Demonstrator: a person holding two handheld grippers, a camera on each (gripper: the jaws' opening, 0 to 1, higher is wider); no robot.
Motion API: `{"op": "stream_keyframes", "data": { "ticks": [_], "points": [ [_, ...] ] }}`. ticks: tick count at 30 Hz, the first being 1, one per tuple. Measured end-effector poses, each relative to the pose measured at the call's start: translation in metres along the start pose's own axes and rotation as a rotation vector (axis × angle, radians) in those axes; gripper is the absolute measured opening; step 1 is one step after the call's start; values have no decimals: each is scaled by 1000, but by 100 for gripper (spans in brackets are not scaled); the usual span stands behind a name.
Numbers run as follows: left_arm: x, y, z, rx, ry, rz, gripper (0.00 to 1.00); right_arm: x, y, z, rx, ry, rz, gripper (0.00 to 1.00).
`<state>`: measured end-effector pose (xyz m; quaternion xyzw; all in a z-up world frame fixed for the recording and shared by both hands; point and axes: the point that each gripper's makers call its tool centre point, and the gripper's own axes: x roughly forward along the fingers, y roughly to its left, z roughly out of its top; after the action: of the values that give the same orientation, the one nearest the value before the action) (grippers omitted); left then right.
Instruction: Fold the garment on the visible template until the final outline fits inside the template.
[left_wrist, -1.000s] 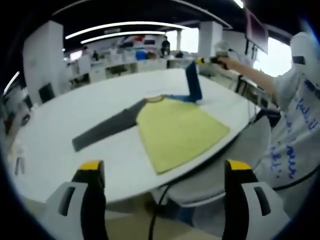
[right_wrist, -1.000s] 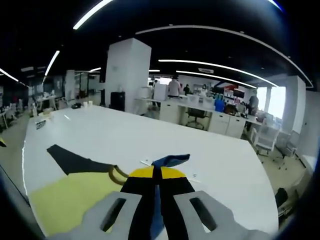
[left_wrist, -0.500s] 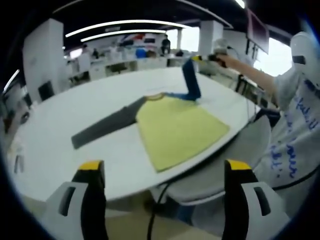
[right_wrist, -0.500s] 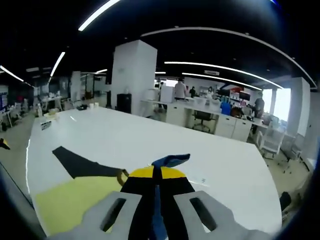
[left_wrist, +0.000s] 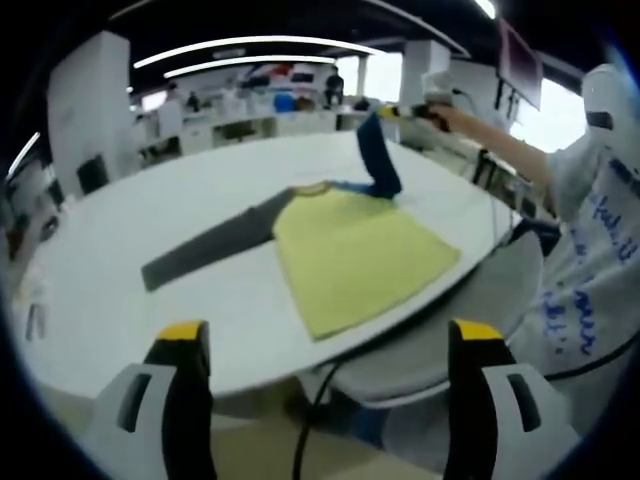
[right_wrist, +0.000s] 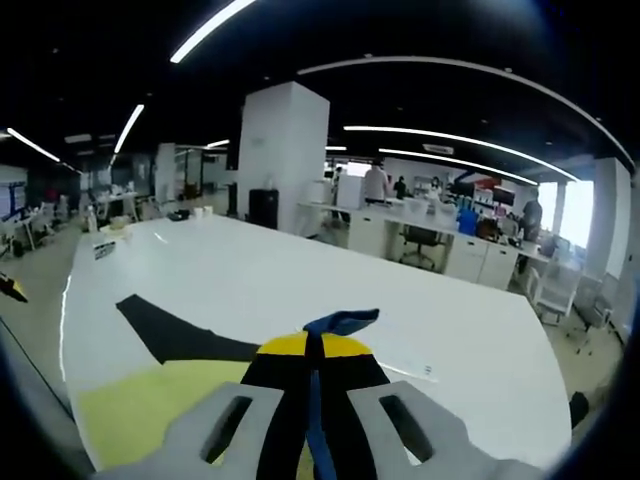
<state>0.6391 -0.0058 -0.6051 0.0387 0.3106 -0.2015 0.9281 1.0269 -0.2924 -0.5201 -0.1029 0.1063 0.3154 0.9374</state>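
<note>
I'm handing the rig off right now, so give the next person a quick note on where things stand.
Right gripper: shut on the blue sleeve, held up off the table.
Left gripper: open, hovering off the table's near edge.
Shirt: yellow body flat on the white table, dark sleeve spread out sideways.
Done: blue sleeve picked up.
Left: fold both sleeves in, then the body. No template outline is discernible.
</note>
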Motion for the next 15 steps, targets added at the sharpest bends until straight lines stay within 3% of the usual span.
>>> {"op": "stream_keyframes", "data": {
  "ticks": [15],
  "points": [
    [-1,4,4,7,-3,2,95,20,20,2,1,-5,45,2]
  ]
}}
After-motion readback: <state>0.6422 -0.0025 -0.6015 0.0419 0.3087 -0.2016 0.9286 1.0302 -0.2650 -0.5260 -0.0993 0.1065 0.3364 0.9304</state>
